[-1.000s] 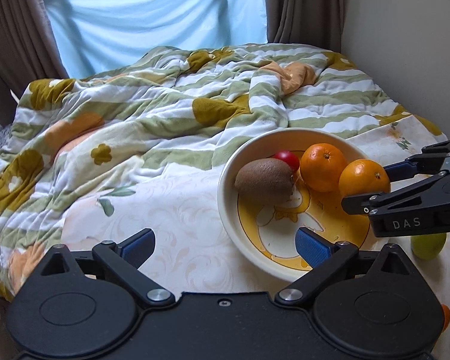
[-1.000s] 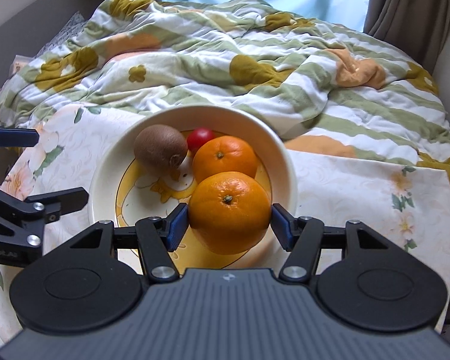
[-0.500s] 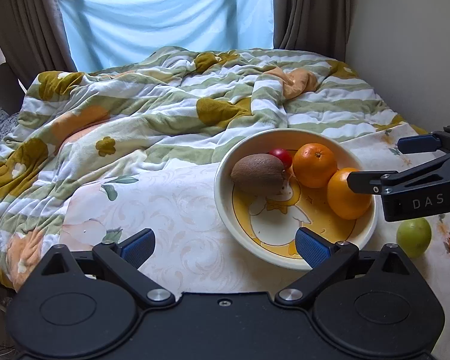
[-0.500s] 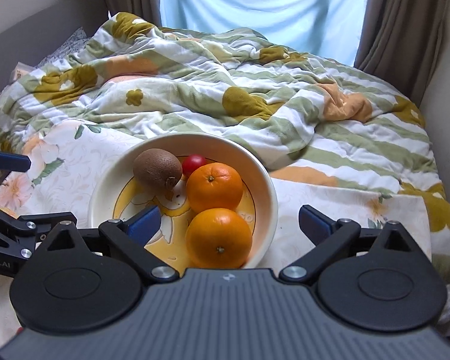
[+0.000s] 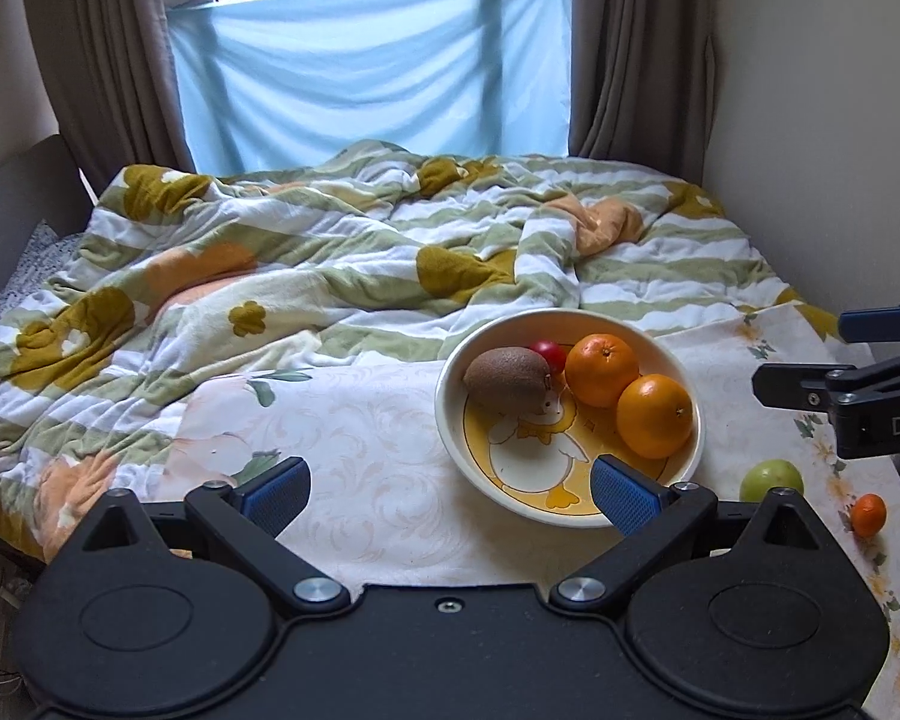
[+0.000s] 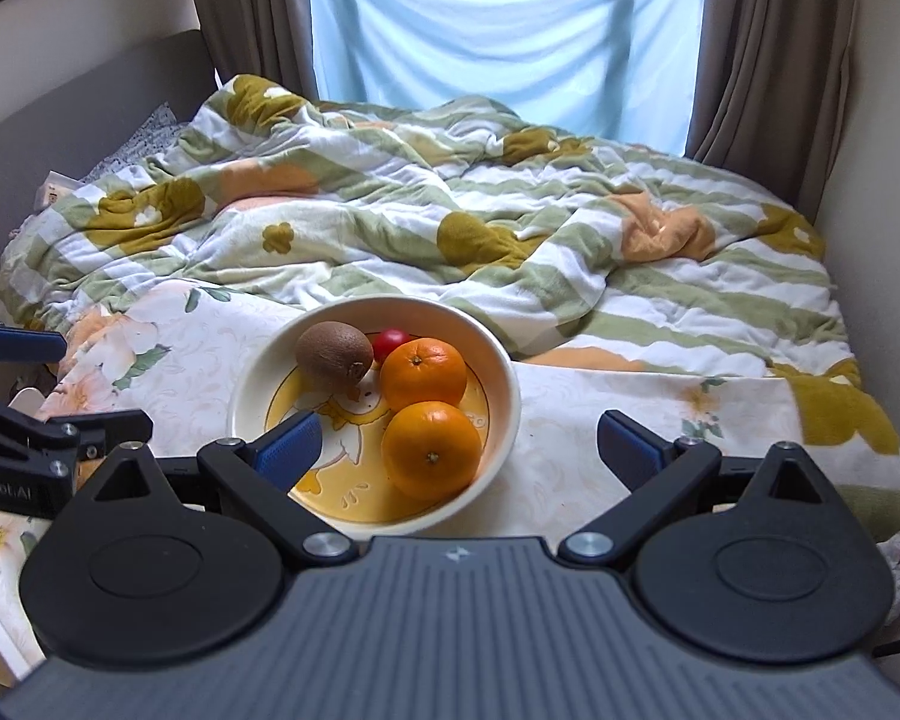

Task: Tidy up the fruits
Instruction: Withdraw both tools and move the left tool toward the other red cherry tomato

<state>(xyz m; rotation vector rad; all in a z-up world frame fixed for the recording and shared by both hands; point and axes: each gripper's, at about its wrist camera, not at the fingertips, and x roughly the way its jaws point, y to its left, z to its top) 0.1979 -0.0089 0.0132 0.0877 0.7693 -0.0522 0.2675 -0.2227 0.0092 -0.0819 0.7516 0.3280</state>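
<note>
Below the right tool [image 6: 459, 450], jaws just spread empty, sits the near orange [image 6: 431, 449].

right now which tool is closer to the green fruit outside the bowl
Right. The right tool hangs just above and beside the green fruit on the bowl's right side; the left tool sits farther off, with one finger over the bowl's near rim.
</note>
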